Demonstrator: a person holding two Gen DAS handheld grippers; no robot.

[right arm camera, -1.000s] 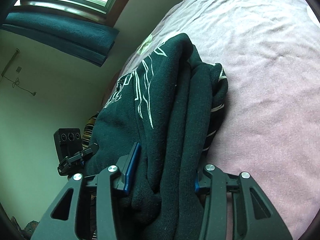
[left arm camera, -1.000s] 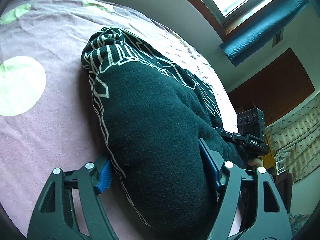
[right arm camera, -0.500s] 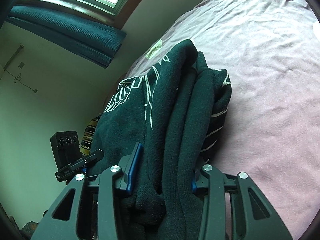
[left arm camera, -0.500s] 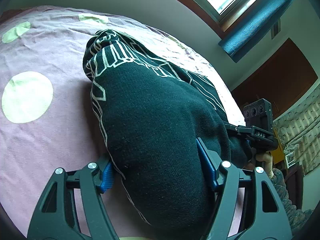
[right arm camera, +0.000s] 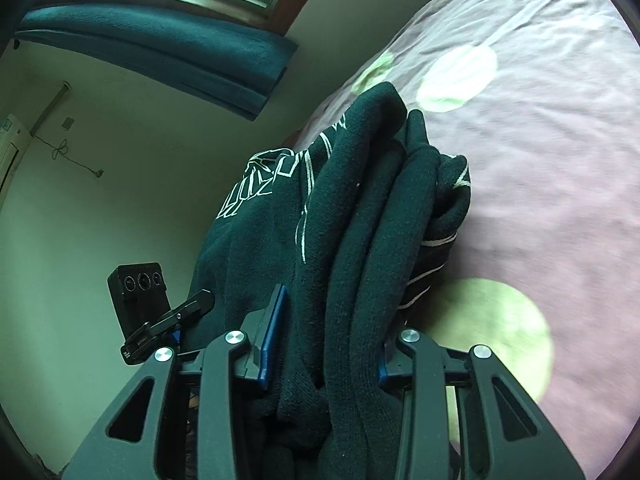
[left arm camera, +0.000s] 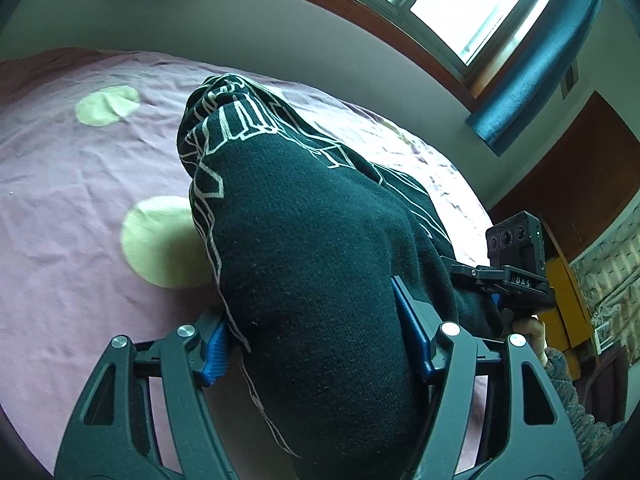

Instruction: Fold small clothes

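Observation:
A dark green knit sweater (left arm camera: 304,248) with a white line pattern is folded into a thick bundle and held up over the pink bed sheet (left arm camera: 60,208). My left gripper (left arm camera: 320,340) is shut on one end of the bundle. My right gripper (right arm camera: 326,340) is shut on the other end, where several folded layers of the sweater (right arm camera: 360,240) show edge-on. The far end of the sweater hangs close to the sheet; I cannot tell whether it touches. Each view shows the other gripper's camera block beside the sweater.
The bed sheet (right arm camera: 540,160) is pink with pale green dots (left arm camera: 156,240). A wall with a window and teal curtains (right arm camera: 152,52) runs behind the bed. A brown door (left arm camera: 568,184) and a patterned curtain stand at the right of the left wrist view.
Both grippers have lifted and tilted upward with the sweater still clamped. More of the wall and window shows, and the green dots on the sheet have slid toward the sweater.

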